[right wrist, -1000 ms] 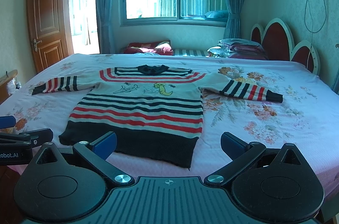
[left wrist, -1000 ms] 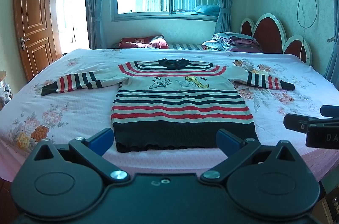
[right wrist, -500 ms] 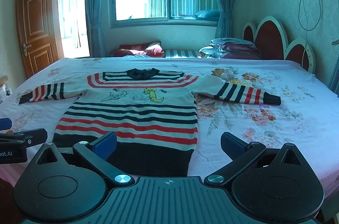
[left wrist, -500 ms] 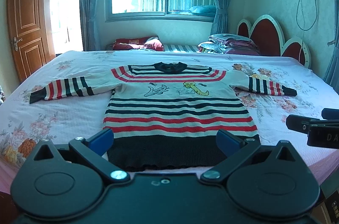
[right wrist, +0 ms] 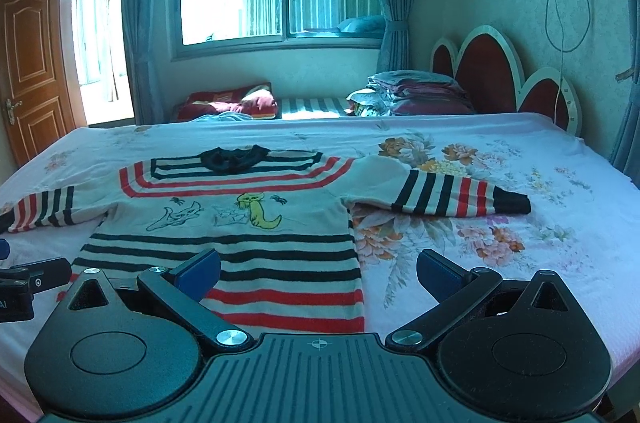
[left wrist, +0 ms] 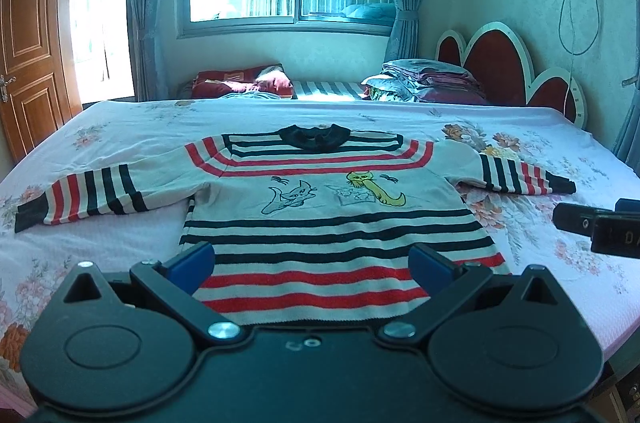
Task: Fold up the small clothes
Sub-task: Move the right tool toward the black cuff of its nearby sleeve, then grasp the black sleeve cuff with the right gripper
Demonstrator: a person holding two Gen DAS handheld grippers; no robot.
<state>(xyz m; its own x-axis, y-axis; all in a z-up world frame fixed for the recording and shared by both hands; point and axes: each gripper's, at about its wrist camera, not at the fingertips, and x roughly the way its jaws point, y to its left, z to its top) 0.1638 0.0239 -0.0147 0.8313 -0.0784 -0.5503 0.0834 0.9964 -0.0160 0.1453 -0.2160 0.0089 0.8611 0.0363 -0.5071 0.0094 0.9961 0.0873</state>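
Observation:
A small striped sweater (left wrist: 332, 211) with red, black and white bands and cartoon animals lies flat, face up, on the bed, sleeves spread to both sides. It also shows in the right wrist view (right wrist: 240, 219). My left gripper (left wrist: 312, 265) is open and empty, low over the sweater's lower part; the hem is hidden behind it. My right gripper (right wrist: 318, 273) is open and empty over the sweater's lower right edge. The right sleeve (right wrist: 452, 193) lies ahead of it. Each gripper shows at the edge of the other's view.
The bed (left wrist: 560, 287) has a pink floral sheet. Folded bedding (left wrist: 424, 81) and a red pillow (left wrist: 240, 83) lie at the far side. A red headboard (left wrist: 508, 63) stands at right, a wooden door (left wrist: 24, 51) at left, a window behind.
Both grippers have moved forward and lower over the bed toward the sweater; its dark hem has passed out of sight behind them. Both stay open.

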